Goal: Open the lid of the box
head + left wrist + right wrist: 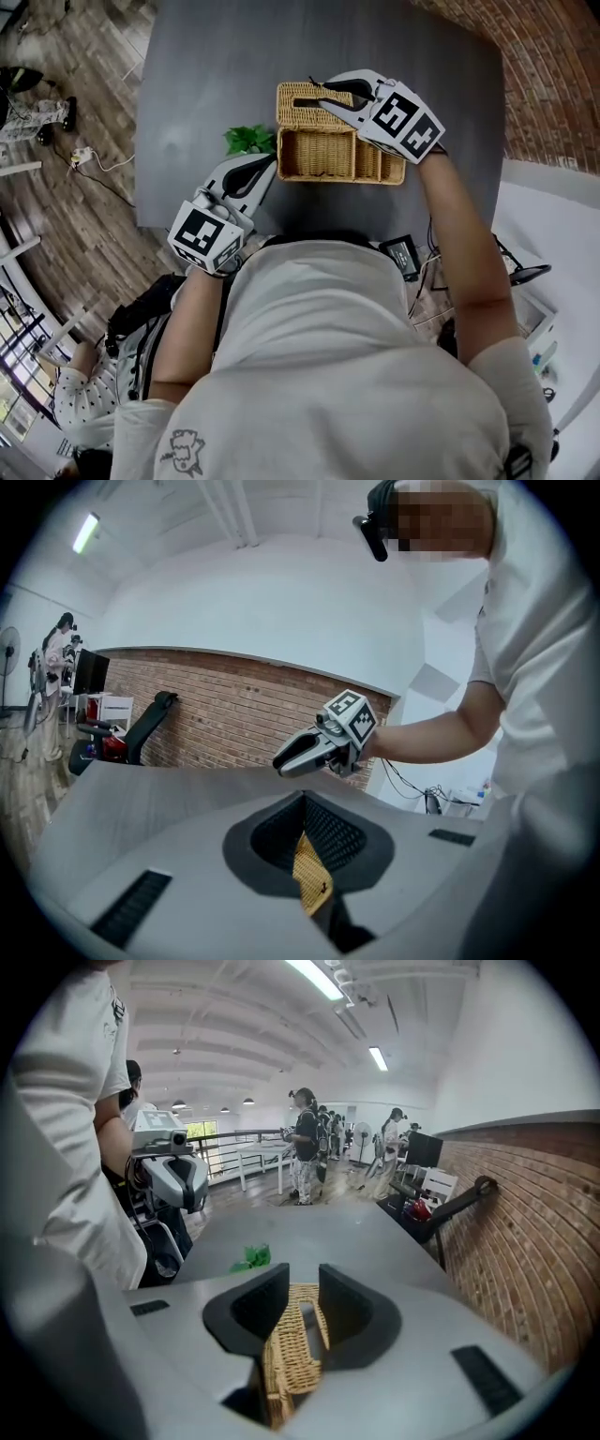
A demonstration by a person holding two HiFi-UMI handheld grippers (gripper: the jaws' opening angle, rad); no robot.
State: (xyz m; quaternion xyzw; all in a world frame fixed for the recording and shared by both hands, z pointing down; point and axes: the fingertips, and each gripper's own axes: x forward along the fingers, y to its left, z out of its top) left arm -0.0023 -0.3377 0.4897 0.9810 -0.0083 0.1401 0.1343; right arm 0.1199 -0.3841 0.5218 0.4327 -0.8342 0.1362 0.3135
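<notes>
A wicker box (323,155) stands on the dark grey table (206,84), its compartments showing from above. Its slotted wicker lid (298,103) is swung back at the far side. My right gripper (309,94) hovers over the lid with its jaws open; in the right gripper view the lid (295,1354) shows through the gap of that gripper (302,1288), untouched by the pads. My left gripper (270,167) is at the box's left wall. In the left gripper view it (305,803) is shut on a strip of that wicker wall (311,878). The right gripper (286,759) shows beyond.
A small green plant (248,139) lies on the table just left of the box. A brick wall (553,75) runs along the right. A black device (403,255) and cables sit by the near table edge. A person (80,394) sits on the floor at the lower left.
</notes>
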